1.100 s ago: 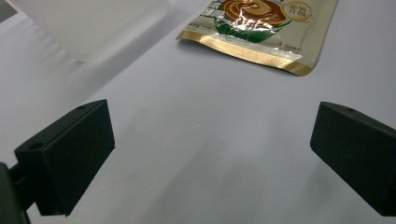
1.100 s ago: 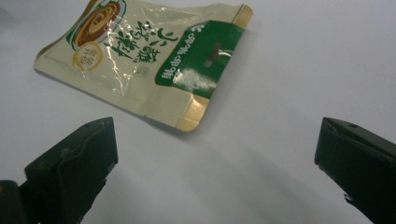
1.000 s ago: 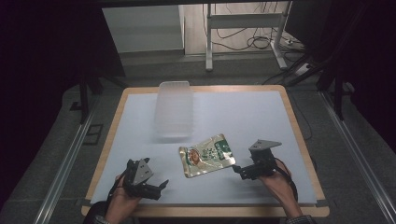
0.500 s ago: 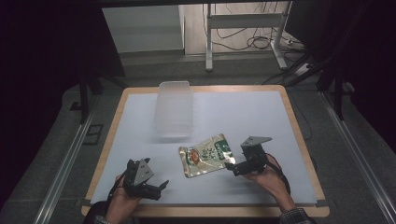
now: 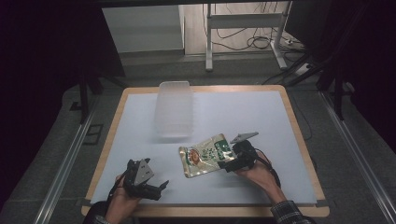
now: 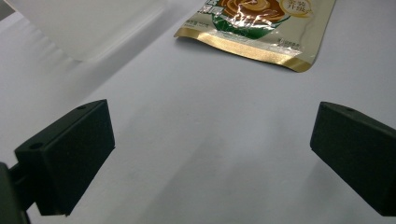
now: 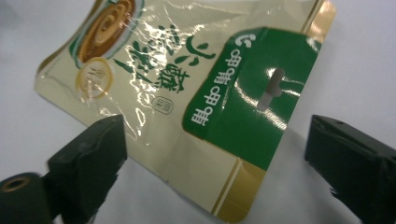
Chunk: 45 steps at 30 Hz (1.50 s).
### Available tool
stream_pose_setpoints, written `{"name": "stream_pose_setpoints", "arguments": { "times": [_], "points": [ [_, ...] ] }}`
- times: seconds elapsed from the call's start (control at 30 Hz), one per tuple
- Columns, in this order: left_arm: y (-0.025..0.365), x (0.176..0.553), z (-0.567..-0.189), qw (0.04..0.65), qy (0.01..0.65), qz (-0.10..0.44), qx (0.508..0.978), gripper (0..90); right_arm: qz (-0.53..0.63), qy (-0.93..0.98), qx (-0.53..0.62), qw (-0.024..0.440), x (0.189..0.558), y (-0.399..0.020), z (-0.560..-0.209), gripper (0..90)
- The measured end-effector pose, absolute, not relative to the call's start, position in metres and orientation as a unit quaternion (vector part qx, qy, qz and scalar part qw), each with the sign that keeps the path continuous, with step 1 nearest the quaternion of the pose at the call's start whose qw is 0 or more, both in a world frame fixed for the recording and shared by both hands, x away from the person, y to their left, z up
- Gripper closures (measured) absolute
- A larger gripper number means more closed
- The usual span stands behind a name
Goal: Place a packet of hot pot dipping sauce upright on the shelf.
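The left tool (image 6: 210, 154) hangs over the pale surface (image 6: 201, 140) with its two black jaws spread wide and nothing between them. Ahead, at the top, lies a gold-edged pouch (image 6: 261, 28). A clear plastic box (image 6: 88, 28) sits at upper left, apart from it.

You look down from above your side of the table (image 5: 289, 140). Each gripper view sits low, close to the surface, facing the food pouch (image 5: 205, 155), which all three views share.
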<state>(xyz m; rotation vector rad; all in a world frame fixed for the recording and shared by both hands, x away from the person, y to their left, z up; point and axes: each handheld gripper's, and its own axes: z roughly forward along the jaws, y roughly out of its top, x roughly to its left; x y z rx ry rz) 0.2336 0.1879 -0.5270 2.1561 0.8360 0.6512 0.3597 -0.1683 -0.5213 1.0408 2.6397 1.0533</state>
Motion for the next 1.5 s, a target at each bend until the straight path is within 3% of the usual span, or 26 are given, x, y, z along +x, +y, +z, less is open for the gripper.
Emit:
{"name": "stream_pose_setpoints", "arguments": {
  "times": [0.1, 0.3, 0.67, 1.03, 1.23, 1.4, 1.5],
  "points": [
    [0.188, 0.234, -0.527, 0.361, 0.324, 0.253, 0.837, 0.0, 0.345, 0.871, 0.347, 0.048, 0.362, -0.167, -0.524, 8.1],
    [0.188, 0.234, -0.527, 0.357, 0.322, 0.254, 0.839, 0.0, 0.363, 0.864, 0.349, 0.021, 0.368, -0.164, -0.521, 20.4],
    [0.188, 0.234, -0.527, 0.354, 0.32, 0.255, 0.841, 0.0, 0.378, 0.873, 0.307, 0.029, 0.368, -0.147, -0.501, 35.5],
    [0.188, 0.234, -0.527, 0.353, 0.321, 0.256, 0.841, 0.0, 0.332, 0.898, 0.288, 0.035, 0.378, -0.12, -0.504, 44.2],
    [0.188, 0.234, -0.527, 0.352, 0.32, 0.256, 0.841, 0.0, 0.314, 0.901, 0.298, 0.029, 0.387, -0.112, -0.511, 55.3],
    [0.187, 0.233, -0.527, 0.35, 0.318, 0.257, 0.843, 0.0, 0.3, 0.904, 0.304, 0.032, 0.391, -0.108, -0.513, 71.6],
    [0.187, 0.233, -0.527, 0.35, 0.319, 0.257, 0.842, 0.0, 0.301, 0.901, 0.311, 0.032, 0.392, -0.108, -0.512, 76.9]
  ]
}}
